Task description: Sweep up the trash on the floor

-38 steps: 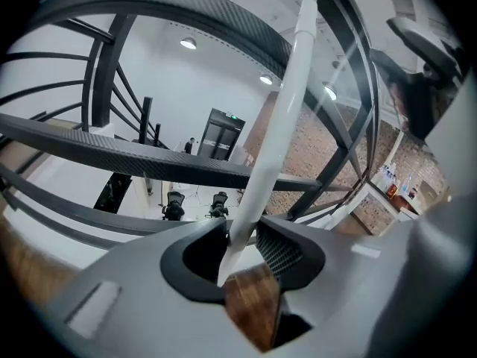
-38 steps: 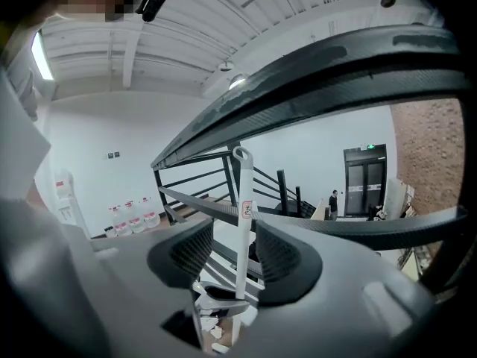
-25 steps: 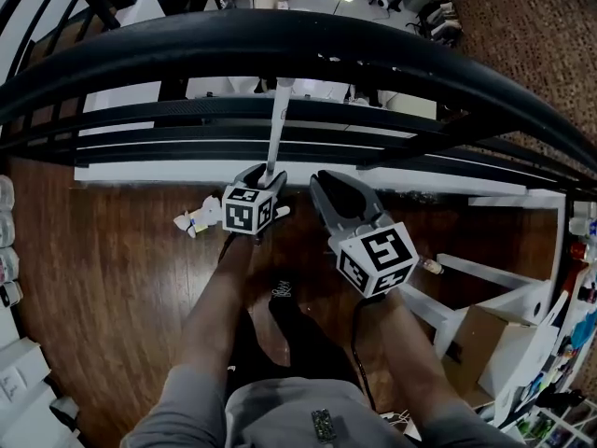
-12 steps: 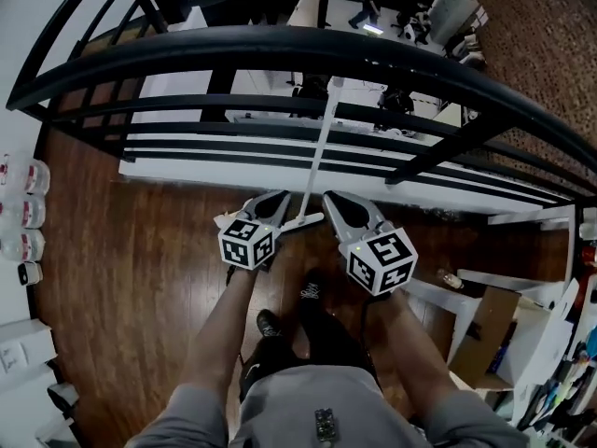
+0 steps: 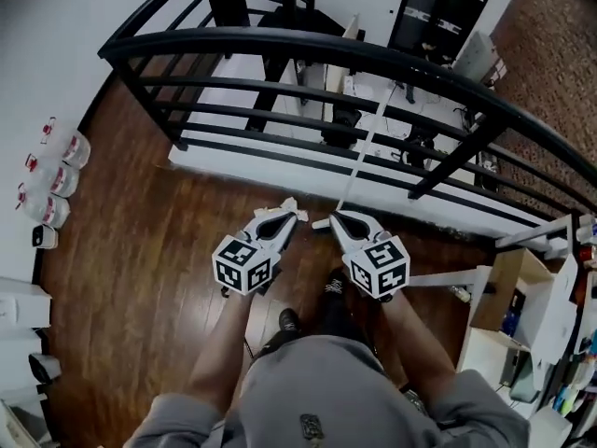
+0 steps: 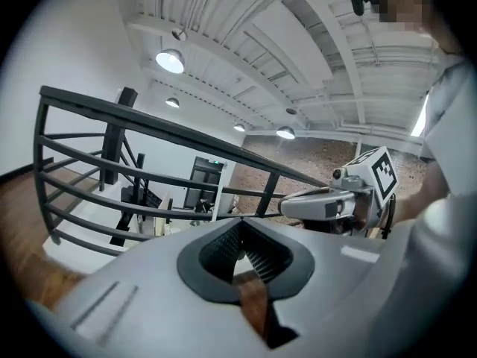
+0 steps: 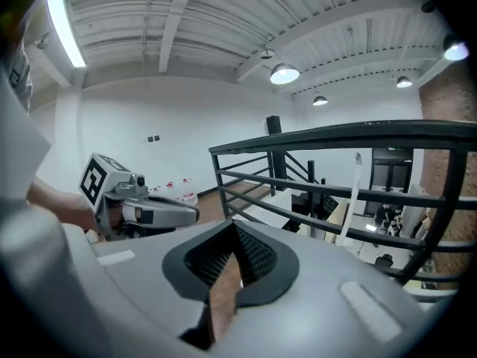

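Fetching the broom (image 5: 366,147), apparently: left hand-held gripper (image 5: 280,218) and right hand-held gripper (image 5: 340,220) both closed, empty, near it at centre. Pale scrap (image 5: 287,204) just past left tip, seemingly on the floor (image 5: 140,250). Next: open, clasp broom.

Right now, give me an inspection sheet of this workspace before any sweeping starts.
Surface: dark wooden floor.
Job's things: long white handle upright by the railing; small pale scrap, possibly trash, on the floor below the railing.
Clutter: white jugs along the wall; cardboard box at the right.
Grippers: left gripper shut, jaws just closed, nothing between them; right gripper shut, empty.
Cables: nothing seen.
Surroundings: black railing, with a lower level beyond it.
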Tool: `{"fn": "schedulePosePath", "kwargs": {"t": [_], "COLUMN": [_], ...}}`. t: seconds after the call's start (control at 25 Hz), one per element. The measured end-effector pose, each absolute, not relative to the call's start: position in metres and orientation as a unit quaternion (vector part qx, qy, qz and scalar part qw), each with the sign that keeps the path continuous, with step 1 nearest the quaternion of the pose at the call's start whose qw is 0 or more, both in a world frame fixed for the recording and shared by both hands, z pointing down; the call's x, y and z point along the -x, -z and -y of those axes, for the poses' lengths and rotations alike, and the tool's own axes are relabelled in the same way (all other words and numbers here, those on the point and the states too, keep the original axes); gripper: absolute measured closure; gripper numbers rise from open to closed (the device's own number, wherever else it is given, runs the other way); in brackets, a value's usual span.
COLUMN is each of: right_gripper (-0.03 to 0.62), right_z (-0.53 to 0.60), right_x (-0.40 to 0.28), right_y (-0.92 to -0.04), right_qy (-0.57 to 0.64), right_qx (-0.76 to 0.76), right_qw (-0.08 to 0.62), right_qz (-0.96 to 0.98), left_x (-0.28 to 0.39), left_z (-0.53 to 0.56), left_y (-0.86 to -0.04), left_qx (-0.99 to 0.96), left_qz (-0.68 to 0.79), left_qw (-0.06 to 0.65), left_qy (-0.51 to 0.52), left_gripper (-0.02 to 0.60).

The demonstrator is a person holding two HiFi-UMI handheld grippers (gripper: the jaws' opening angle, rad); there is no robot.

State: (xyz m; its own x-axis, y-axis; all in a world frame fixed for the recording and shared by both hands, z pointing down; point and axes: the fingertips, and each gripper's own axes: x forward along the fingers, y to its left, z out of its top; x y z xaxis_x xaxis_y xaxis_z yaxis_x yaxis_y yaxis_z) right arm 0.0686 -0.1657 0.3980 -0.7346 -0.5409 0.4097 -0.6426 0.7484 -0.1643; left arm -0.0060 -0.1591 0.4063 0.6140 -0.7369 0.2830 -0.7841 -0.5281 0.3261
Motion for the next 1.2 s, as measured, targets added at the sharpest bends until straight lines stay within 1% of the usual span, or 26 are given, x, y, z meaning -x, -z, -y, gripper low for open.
{"fn": "schedulePosePath", "kwargs": {"t": [0.2,0.36,0.64,1.2], "right_gripper": [0.594,0.594,0.594,0.594], "right_z": [0.111,0.079,0.056,0.049], "right_x": [-0.021,0.002,0.011,0.012], "right_y": [-0.365,-0.334,-0.297,-0.281], "right_qy": [-0.113,-0.088,-0.063,-0.046], "right_qx": [-0.283,-0.266,-0.261,-0.253], "right_qw": [0.169,0.148,0.114,0.109], "right_qz": [0.937,0.948,0.956,0.96], "left_x": [0.037,0.05,0.053,0.049], "left_z": [0.098,0.06,0.03,0.024], "left_y": [-0.36,-0.34,-0.323,-0.312], "left_qx": [-0.865,-0.864,-0.866,-0.868], "left_qz": [0.457,0.465,0.468,0.468], "left_qw": [0.206,0.193,0.176,0.164], "left_qy": [-0.023,-0.02,-0.012,-0.016], "left_gripper": [0.577,0.577,0.577,0.577]}}
